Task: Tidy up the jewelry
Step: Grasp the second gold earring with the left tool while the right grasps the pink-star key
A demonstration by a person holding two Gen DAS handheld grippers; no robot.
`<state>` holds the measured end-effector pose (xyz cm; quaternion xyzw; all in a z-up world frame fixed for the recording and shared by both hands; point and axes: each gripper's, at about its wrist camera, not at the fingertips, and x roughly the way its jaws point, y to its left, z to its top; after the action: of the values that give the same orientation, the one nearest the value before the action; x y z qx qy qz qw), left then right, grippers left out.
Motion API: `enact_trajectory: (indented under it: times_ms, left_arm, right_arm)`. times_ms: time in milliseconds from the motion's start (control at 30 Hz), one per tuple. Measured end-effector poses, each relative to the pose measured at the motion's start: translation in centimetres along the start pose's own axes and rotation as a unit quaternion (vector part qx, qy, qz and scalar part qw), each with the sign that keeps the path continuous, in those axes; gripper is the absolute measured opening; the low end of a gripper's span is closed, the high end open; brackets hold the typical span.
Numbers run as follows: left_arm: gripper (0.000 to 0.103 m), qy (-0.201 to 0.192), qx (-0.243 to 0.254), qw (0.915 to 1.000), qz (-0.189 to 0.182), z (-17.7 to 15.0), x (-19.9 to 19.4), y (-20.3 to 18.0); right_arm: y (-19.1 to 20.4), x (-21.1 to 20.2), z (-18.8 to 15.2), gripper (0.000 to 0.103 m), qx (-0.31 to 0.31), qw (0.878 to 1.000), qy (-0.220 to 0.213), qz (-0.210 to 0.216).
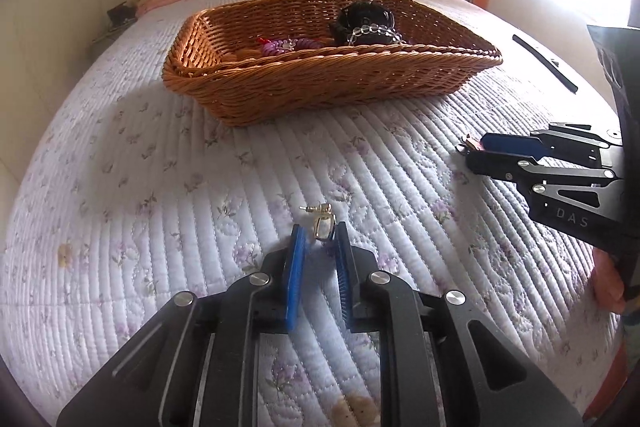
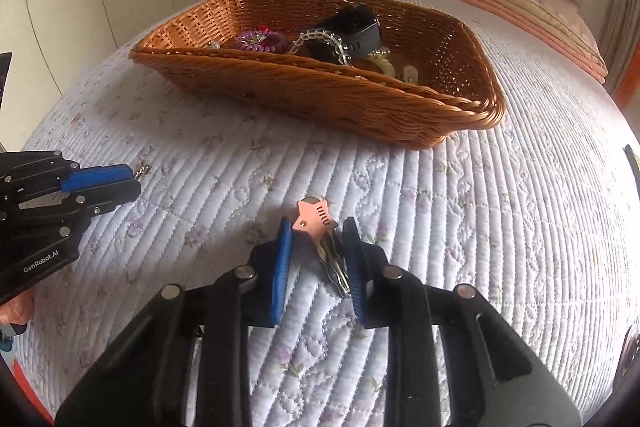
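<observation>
Basket (image 1: 328, 83) of woven wicker sits on the quilted bed (image 1: 160, 187) in the left wrist view, already holding a black watch (image 1: 362, 21), a clear bead bracelet (image 1: 370, 31) and a purple coil hair tie (image 1: 280, 45), so part of the sorting looks done. Nearer the camera, the left hand-held gripper (image 1: 319, 233) has its blue pads slightly apart around a small gold earring (image 1: 322, 223) that lies on the quilt; whether the right pad touches it I cannot tell.

Right wrist view: the right hand-held gripper (image 2: 318, 227) has its jaws narrowed around a pink star hair clip (image 2: 314, 221) on the bed; the clip's metal stem lies against the right pad, the left pad stands clear. Both pieces are well apart from the basket. By my judgement 2 items at least remain to be lifted and dropped in.
</observation>
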<state>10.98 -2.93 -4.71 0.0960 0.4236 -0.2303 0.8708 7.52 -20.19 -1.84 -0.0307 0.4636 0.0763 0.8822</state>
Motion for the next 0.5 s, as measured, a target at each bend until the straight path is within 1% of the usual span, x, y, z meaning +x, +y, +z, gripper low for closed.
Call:
enact_trajectory:
  times_ms: [100,167,200,233,367,500]
  left_arm:
    - [0.015,-0.001,0.004,1.0000,0.006,0.0,0.1,-0.2]
    - [0.012,-0.002,0.006,0.9999,0.010,0.1,0.3,-0.2]
    - [0.004,-0.002,0.005,0.9999,0.014,0.1,0.3,-0.1]
    - [0.000,-0.002,0.001,0.9998,0.021,0.2,0.4,0.0]
    - [0.000,-0.012,-0.017,0.9998,0.000,0.1,0.1,0.9]
    - [0.000,-0.029,-0.015,0.9994,-0.010,0.0,-0.8,0.8]
  right_arm:
    - [-0.1,0.1,0.0,0.023,0.003,1.000,-0.003,0.001]
    - [0.1,0.3,0.1,0.023,0.006,1.000,-0.006,-0.004]
    - [0.1,0.3,0.1,0.022,0.007,1.000,-0.007,-0.005]
    - [-0.1,0.0,-0.2,0.020,0.009,1.000,-0.009,-0.007]
    - [-0.3,-0.4,-0.3,0.020,0.014,1.000,-0.018,-0.008]
    - [-0.3,-1.1,-0.2,0.020,0.012,0.999,-0.030,0.000]
